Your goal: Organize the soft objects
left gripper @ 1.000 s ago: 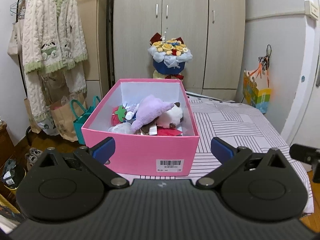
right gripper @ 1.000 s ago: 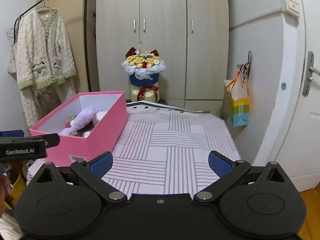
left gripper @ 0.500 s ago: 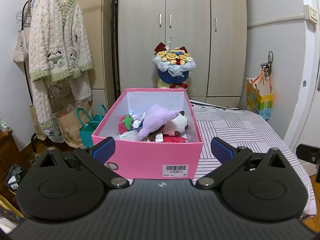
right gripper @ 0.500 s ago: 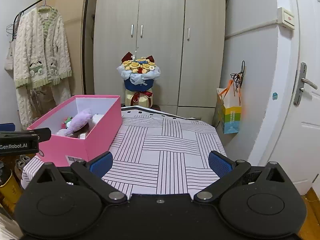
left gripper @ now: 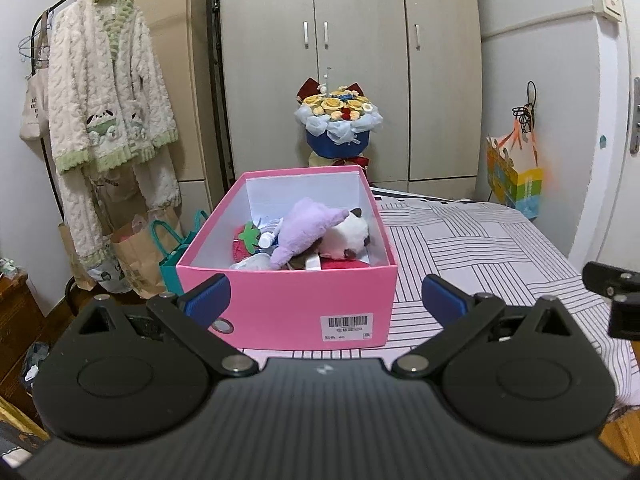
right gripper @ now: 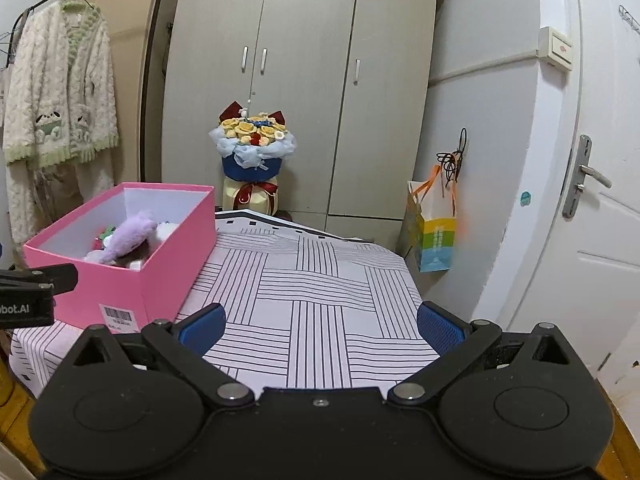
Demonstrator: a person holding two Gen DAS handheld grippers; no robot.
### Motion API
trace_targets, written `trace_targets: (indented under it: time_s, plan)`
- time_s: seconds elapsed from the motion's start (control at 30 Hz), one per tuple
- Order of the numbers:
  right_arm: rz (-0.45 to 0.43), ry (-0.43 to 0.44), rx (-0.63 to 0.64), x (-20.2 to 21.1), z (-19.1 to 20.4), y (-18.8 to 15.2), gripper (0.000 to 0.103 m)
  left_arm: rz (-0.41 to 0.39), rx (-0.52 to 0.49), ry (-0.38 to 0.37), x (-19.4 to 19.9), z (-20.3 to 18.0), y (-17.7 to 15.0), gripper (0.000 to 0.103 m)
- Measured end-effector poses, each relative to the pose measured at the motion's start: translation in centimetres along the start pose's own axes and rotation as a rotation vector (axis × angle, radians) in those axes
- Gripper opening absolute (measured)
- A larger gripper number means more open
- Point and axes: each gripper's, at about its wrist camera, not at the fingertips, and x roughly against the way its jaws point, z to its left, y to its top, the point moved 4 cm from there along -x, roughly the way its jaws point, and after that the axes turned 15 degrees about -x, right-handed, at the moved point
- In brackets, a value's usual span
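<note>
Now my left gripper (left gripper: 324, 300) and right gripper (right gripper: 320, 326) both hang wide apart, empty. Toys (left gripper: 316, 226) fill the pink box (left gripper: 288, 300) on the bed (right gripper: 320, 280).

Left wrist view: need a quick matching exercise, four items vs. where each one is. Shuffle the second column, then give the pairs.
Items
1. purple plush toy
2. flower bouquet
3. fluffy cream cardigan
4. colourful paper bag

Places
A. hanging on the clothes rail at the left
B. inside the pink box on the striped bed cover
C. hanging on the white wall at the right
D. standing in front of the wardrobe doors, behind the box

Pairs: 1-B, 2-D, 3-A, 4-C
</note>
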Motion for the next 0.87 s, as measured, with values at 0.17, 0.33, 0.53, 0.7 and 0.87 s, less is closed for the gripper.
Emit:
trace_targets:
  time_s: [0.17,0.33,0.53,0.7,0.87]
  plan:
    - [-0.005,0.006,-0.008,0.1,-0.1,0.0,0.103,-0.011,-0.005,0.008,0.2,-0.2,0.0,0.103]
    - [-0.028,0.034,-0.033,0.7,-0.3,0.3,0.103,-0.021,-0.008,0.022,0.1,-0.1,-0.2,0.103]
    - [-0.024,0.041,-0.044,0.5,-0.3,0.1,0.103,-0.025,-0.010,0.031,-0.1,-0.2,-0.2,0.103]
    - [-0.012,0.037,-0.054,0.0,-0.6,0.0,0.103,-0.021,0.004,0.024,-0.2,0.0,-0.2,0.103]
    - [-0.005,0.031,-0.062,-0.3,-1.0,0.0,0.103,-0.024,-0.006,0.029,-0.2,0.0,-0.2,0.103]
